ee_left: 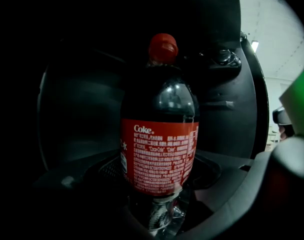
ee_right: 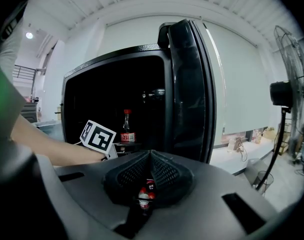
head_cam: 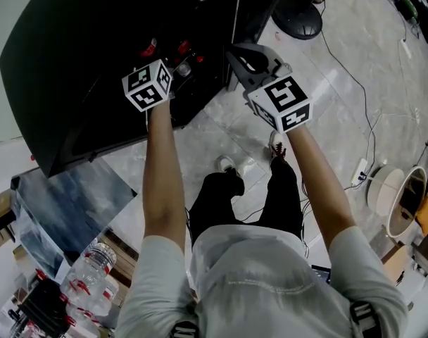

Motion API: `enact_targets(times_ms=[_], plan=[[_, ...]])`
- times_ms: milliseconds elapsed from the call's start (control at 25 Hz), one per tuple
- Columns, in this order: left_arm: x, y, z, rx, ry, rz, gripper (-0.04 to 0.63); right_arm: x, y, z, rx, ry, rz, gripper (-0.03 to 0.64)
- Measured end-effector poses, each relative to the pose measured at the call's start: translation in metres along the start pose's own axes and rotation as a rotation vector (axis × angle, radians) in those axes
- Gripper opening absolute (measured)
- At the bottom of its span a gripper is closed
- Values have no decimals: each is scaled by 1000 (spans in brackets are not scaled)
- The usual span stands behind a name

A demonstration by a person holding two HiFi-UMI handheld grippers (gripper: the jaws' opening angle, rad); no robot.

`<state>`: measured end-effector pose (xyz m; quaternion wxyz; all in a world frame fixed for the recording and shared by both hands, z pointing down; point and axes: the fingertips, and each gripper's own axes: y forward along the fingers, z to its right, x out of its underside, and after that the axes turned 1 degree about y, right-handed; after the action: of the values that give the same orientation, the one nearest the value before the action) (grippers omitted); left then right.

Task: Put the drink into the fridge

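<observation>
Now the left gripper (ee_left: pixel 159 211) has its dark jaws closed around the clear lower part of a dark cola bottle with a red cap and red label (ee_left: pixel 159 149). The bottle stands upright directly in front of that gripper's camera, filling the middle of the left gripper view. Around it is the dim interior of a large black fridge (head_cam: pixel 80 55). The right gripper view shows the same bottle from farther off. There it appears to stand on a shelf inside the cavity, just beyond the left gripper's marker cube.

The right gripper (ee_right: pixel 151 169) has its ribbed jaws pressed together on nothing. It hangs outside the fridge, near the edge of the open black fridge door (ee_right: pixel 187 84).

By the look of it the task is nearly done, since the drink is already inside the fridge. What remains is to let go, draw the arm out and probably shut the door.

Well apart, a pack of clear water bottles (head_cam: pixel 94 266) sits by the person's left side.
</observation>
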<state>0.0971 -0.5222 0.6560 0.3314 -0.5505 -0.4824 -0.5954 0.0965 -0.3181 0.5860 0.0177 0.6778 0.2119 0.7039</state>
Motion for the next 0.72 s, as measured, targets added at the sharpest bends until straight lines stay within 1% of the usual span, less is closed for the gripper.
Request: enact_targets(times_ms=[80,200,480,640,720], plan=[[1,0,-1,0,3,-16,311,-2,-3,-1,-1,-4,4,2],[9,0,2,0,-1,-71,321,-3,-9,0,3,-5,8,0],[25,-24,2,-43,-14,-145,322,-12,-24,-3,9,-13,2,1],[40,-51,13,-65,-38,-239,322,-21,-40,-8,12,-8,-5,2],[47,-68,24,-61,-57,-298,322,-27,-51,-9,19,-7,-10,2]])
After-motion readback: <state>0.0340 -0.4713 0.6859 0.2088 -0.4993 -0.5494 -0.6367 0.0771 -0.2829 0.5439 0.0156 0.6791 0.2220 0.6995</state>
